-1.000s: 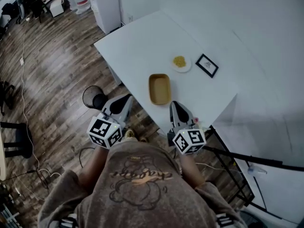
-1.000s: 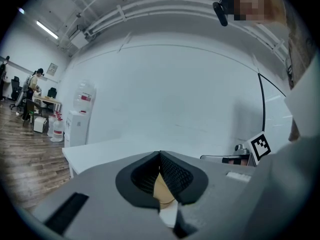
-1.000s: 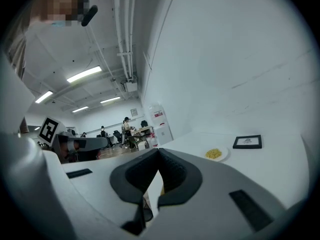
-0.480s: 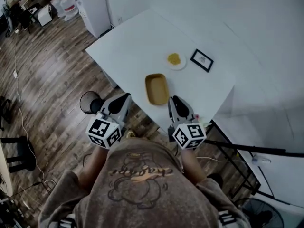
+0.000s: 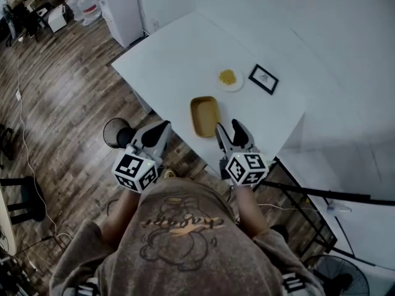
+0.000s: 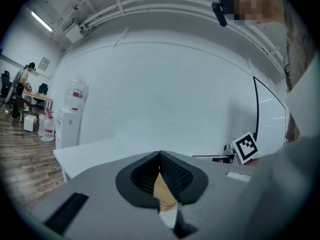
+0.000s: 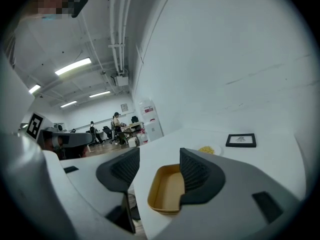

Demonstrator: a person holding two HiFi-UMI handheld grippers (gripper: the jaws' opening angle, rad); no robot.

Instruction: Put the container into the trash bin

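Dark wood-plank floor (image 5: 62,91) underfoot, with a white table (image 5: 185,54) standing on it, near edge just ahead of both hands.

Nearest on the left: left gripper (image 5: 159,131), held over the floor short of the table edge. Fingertips pressed together, nothing seen gripped between them. Just beside it and lower down, on the floor left of the table corner: round dark trash bin (image 5: 116,130).

On the right: right gripper (image 5: 229,130), tips over the table's near edge. Jaws spreading apart at this moment, pads touching nothing.

Just ahead of those tips and slightly to the left: tan rectangular container (image 5: 205,116), lying flat and seemingly empty on the table near its edge. Framed in the gap when seen along the right jaws, its right side hidden behind the right-hand jaw, no contact. Long axis running away from the body, nearly in line with the way the right gripper points, so near short end presented first.

Judged: right hand clearly the nearer, and the one set to take it. Probably needs a small shift forward and leftward to bring the near rim between the pads, then a carry left and down to the bin.

Farther back: small white plate (image 5: 228,79) with yellow crumbs and a black picture frame (image 5: 264,79) beside it, both apart from the container.

Farthest: white wall (image 6: 175,84), water dispenser (image 6: 75,99), people (image 7: 116,123) at desks.
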